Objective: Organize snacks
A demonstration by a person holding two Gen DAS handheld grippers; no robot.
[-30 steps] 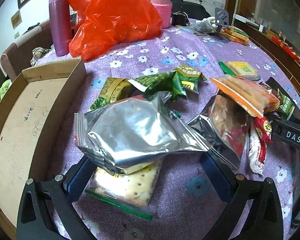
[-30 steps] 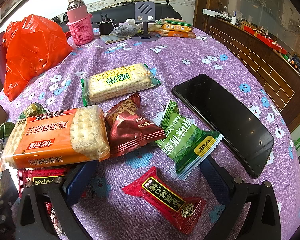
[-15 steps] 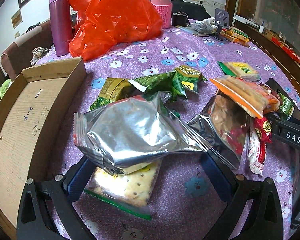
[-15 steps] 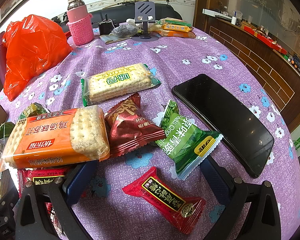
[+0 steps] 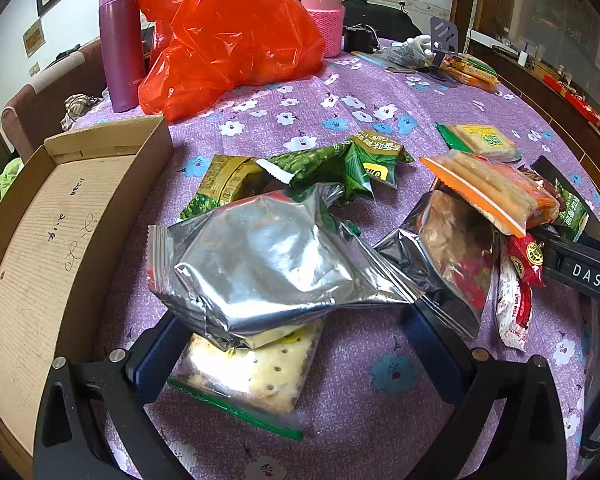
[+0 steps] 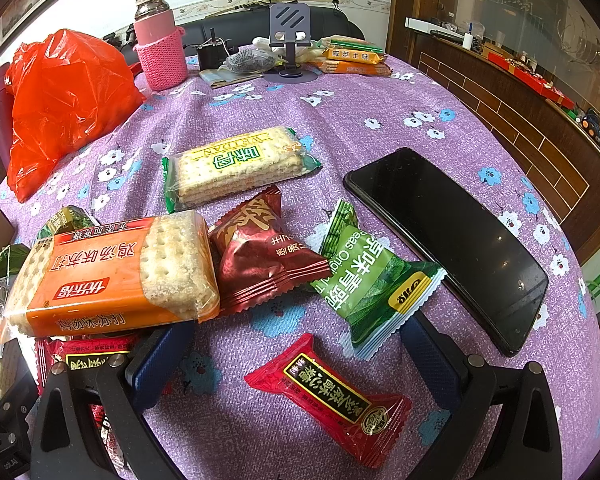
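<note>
cardboard box [image 5: 40,248] shows left only, phone [image 6: 448,248] right only.

Shiny wrappers on a matt woven cloth

We see a purple tablecloth [image 6: 380,92] of rough, matt fabric printed with flowers; on it a crinkled silver foil packet [image 5: 268,264] gleams like metal, and the cracker pack [image 5: 252,368] under it wears clear glossy film. The cardboard box [image 5: 40,248] looks dull and ribbed, paper-brown. We note the red bag [image 5: 228,36] as thin, translucent, creased plastic and the purple flask [image 5: 120,40] as smooth satin. The phone [image 6: 448,240] shows black glass, highly polished. The pink bottle sleeve [image 6: 162,60] is knitted yarn; the maroon sachet [image 6: 260,256] is glossy foil.
</note>
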